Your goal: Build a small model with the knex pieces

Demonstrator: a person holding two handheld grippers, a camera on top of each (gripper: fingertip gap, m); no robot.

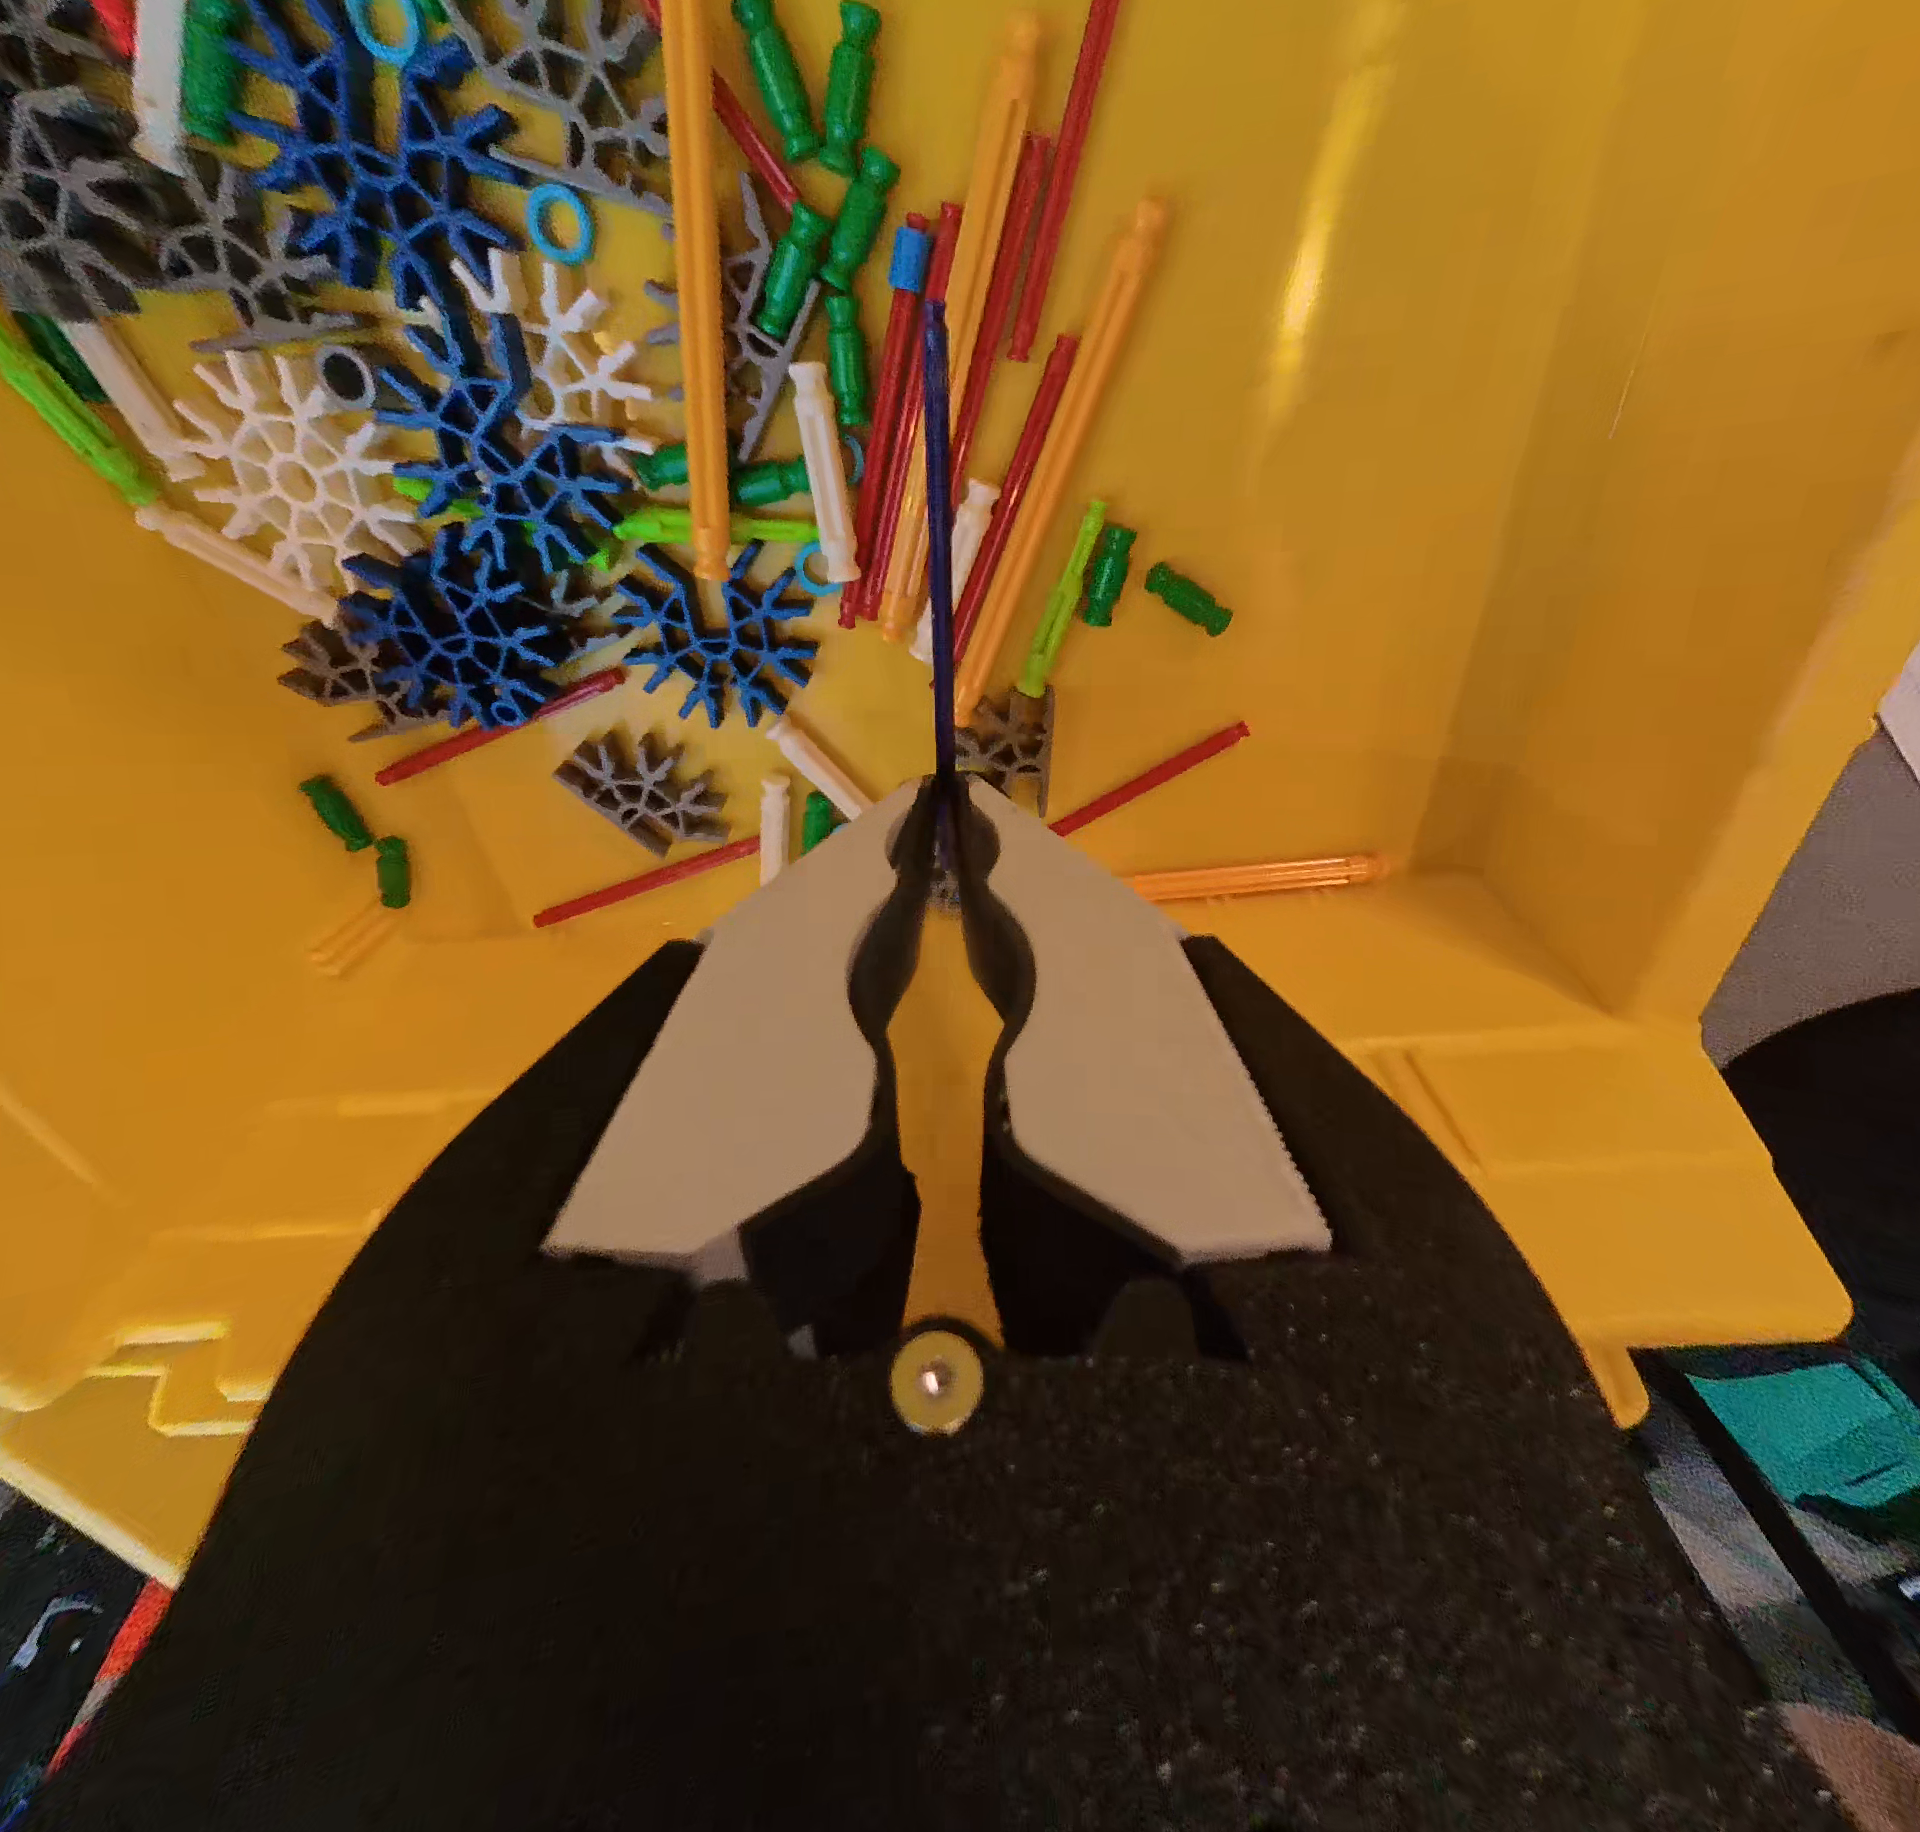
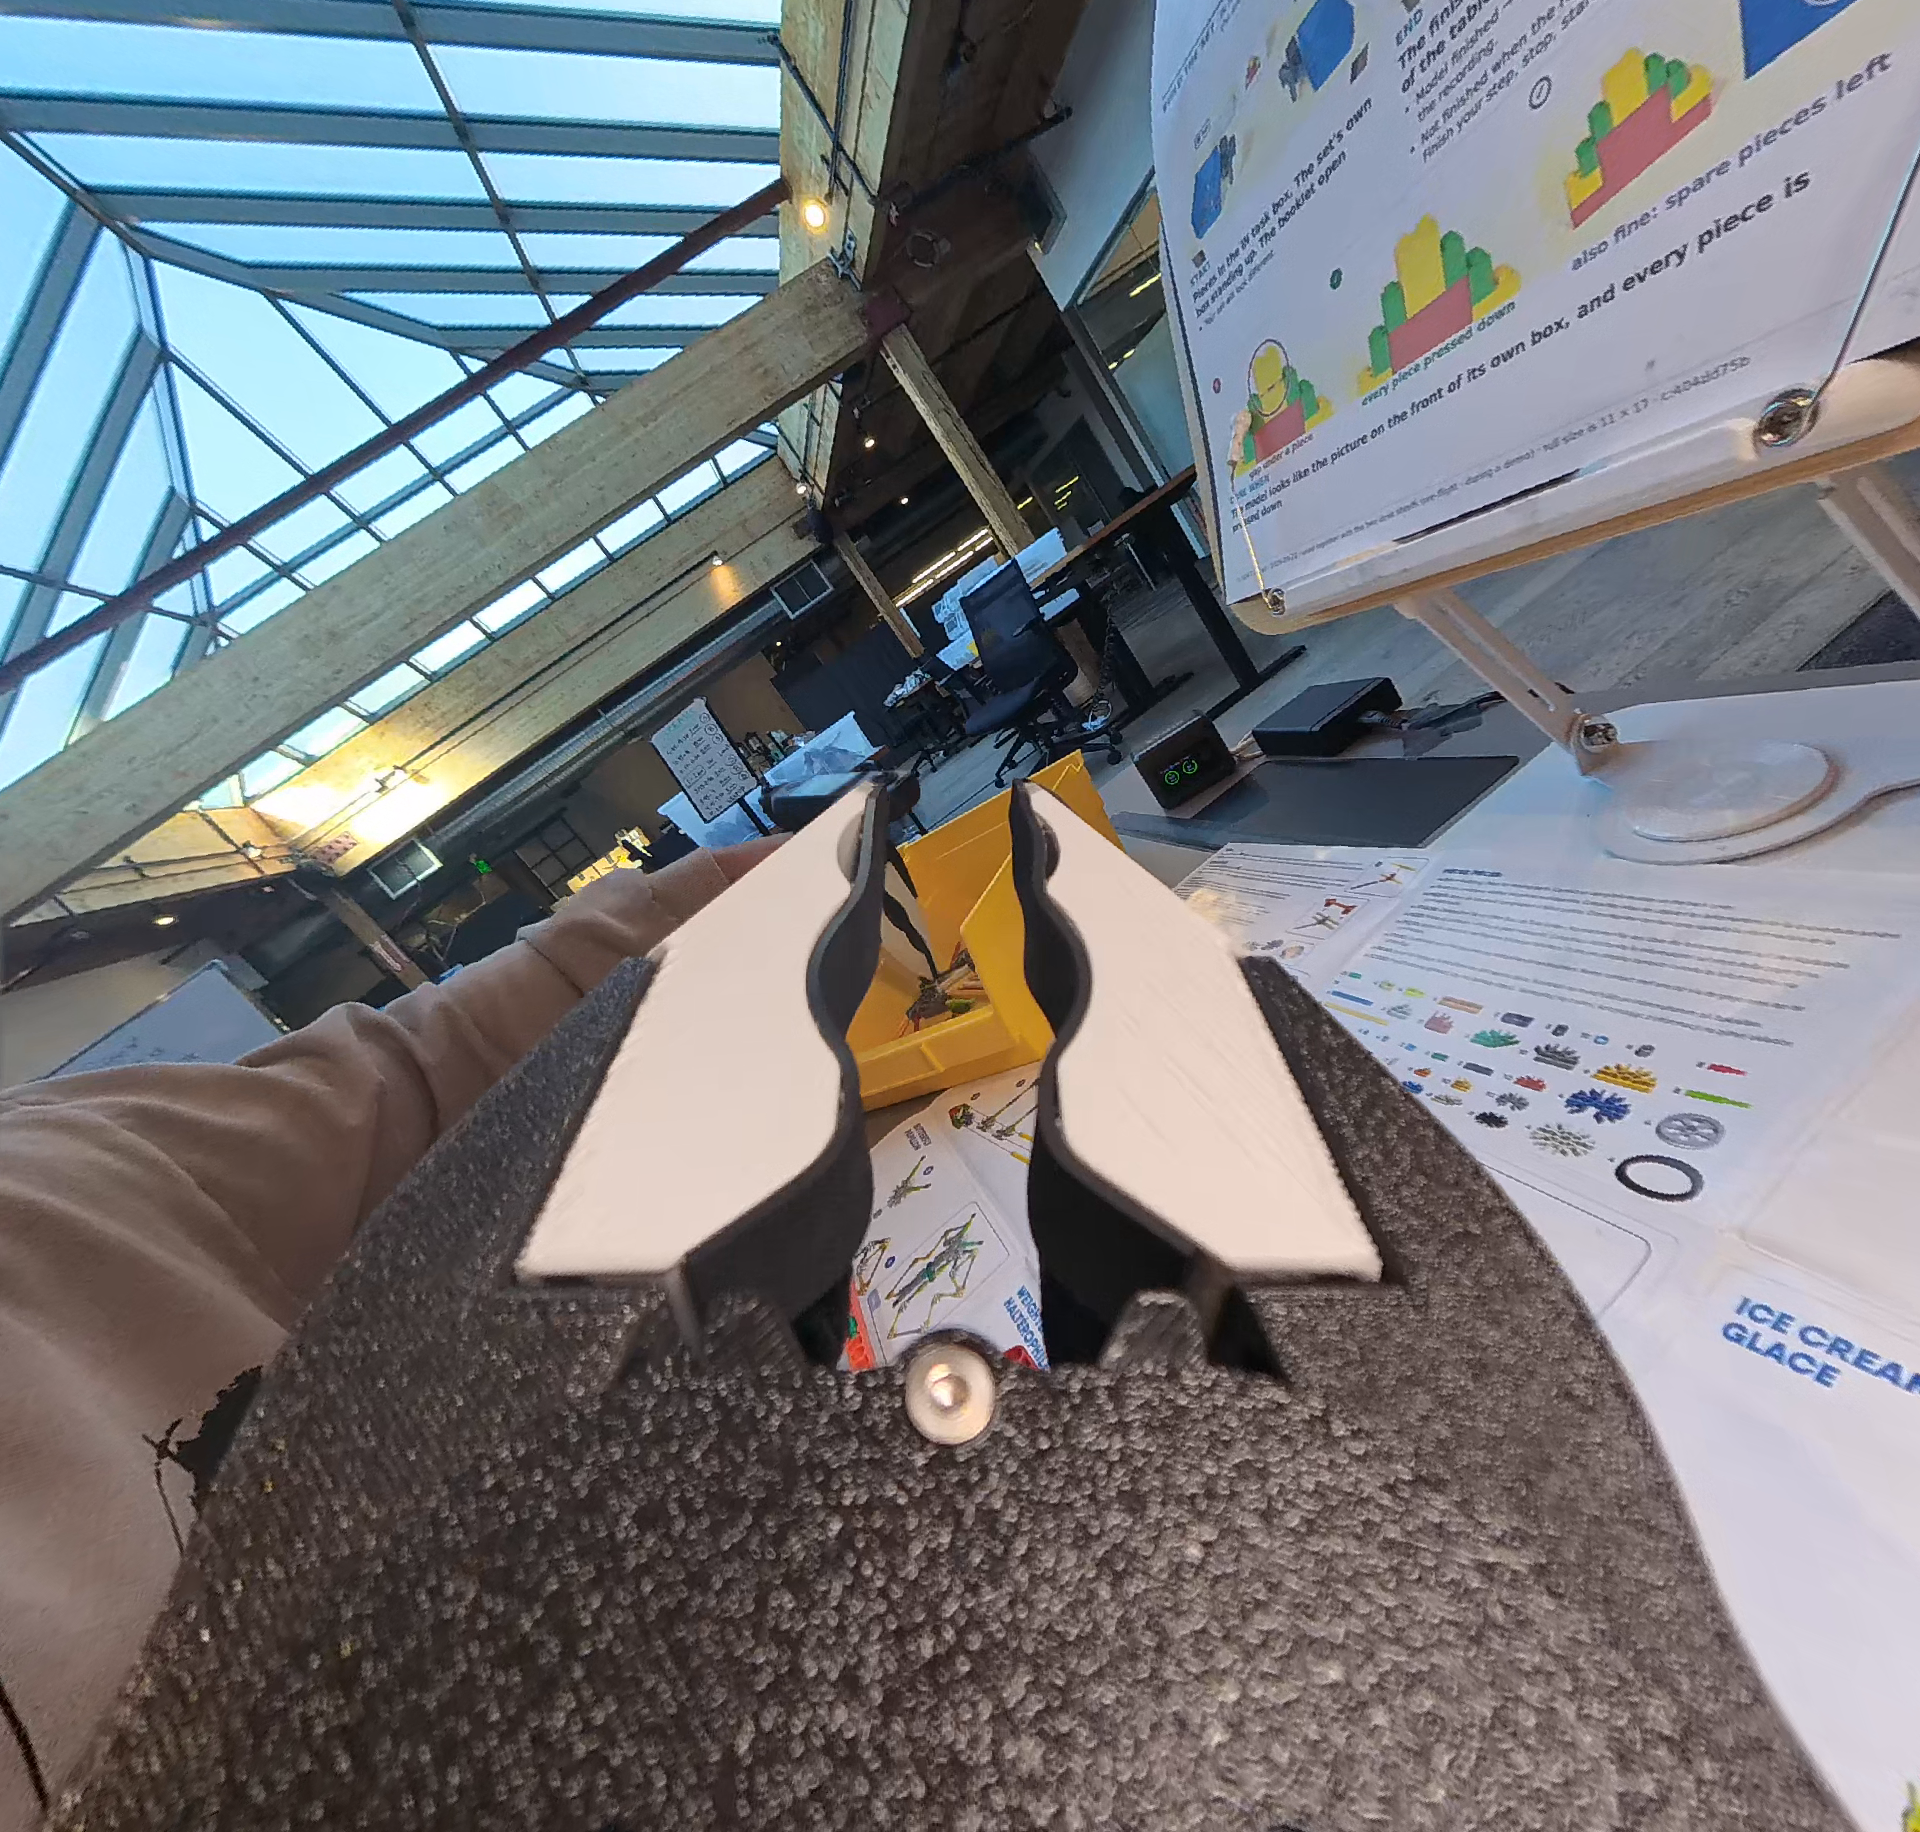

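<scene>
My left gripper (image 1: 940, 808) is shut on a thin dark blue rod (image 1: 936, 535) that sticks straight out past the fingertips. It hangs over the inside of a yellow bin (image 1: 1507, 535). The bin floor holds a heap of construction-toy pieces: blue snowflake connectors (image 1: 717, 639), grey connectors (image 1: 644, 790), red rods (image 1: 1148, 780), orange rods (image 1: 691, 244) and short green rods (image 1: 1188, 598). My right gripper (image 2: 951, 795) is open with nothing between its fingers, held up in the air and pointing toward the yellow bin (image 2: 966, 899) farther off. A sleeve (image 2: 312, 1107) reaches toward that bin on the left.
Printed instruction sheets (image 2: 1558, 1003) lie on the white table to the right of the bin. A stand with a printed sheet (image 2: 1507, 224) rises at the upper right on a round base (image 2: 1714, 795). A small black device (image 2: 1184, 769) and office chairs (image 2: 1018, 681) are behind. The gap from one gripper's tips to the other's is roughly 50 cm.
</scene>
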